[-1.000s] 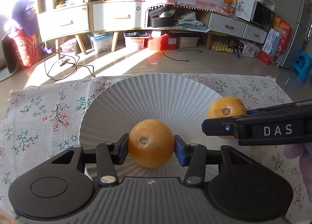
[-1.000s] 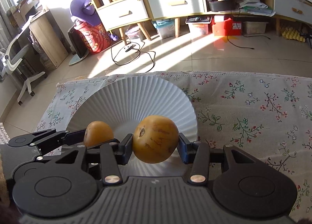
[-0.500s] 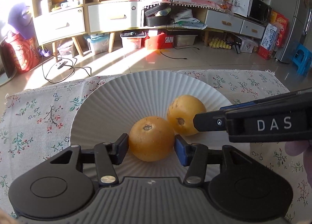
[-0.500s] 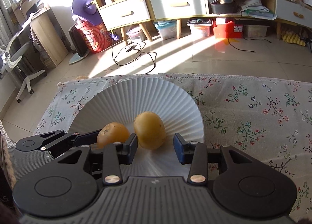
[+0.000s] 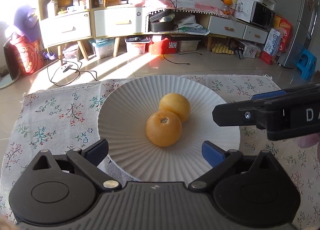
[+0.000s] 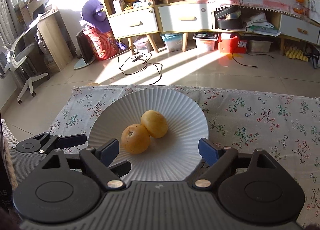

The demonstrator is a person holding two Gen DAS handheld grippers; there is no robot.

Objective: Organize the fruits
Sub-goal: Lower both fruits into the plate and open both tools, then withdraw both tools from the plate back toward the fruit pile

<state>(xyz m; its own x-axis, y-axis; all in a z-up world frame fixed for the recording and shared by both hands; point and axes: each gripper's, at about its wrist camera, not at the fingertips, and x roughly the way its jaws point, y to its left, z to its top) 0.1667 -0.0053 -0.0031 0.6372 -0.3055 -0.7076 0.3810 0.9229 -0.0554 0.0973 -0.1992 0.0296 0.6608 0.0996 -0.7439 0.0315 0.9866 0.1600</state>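
Note:
Two oranges lie touching in the middle of a white ribbed plate (image 5: 124,110) (image 6: 180,106). The nearer orange (image 5: 163,128) (image 6: 135,139) shows its stem scar on top; the other orange (image 5: 175,106) (image 6: 154,123) rests just behind it. My left gripper (image 5: 155,150) hangs over the plate's near rim, its jaws opening wide, with no pad touching fruit. My right gripper (image 6: 159,149) is also opening over the near rim, and nothing is pressed between its pads. Each gripper shows in the other's view: the right gripper (image 5: 230,114) at the right, the left gripper (image 6: 70,140) at the left.
The plate sits on a floral tablecloth (image 5: 56,114) (image 6: 260,118) that spreads to both sides. Past the cloth's far edge the floor drops away, with cables, storage boxes and cabinets beyond. Part of a person's hand (image 5: 306,142) shows under the right gripper.
Both grippers were shut on an orange each. They set the fruit down side by side in the plate, opened, and drew back and up.

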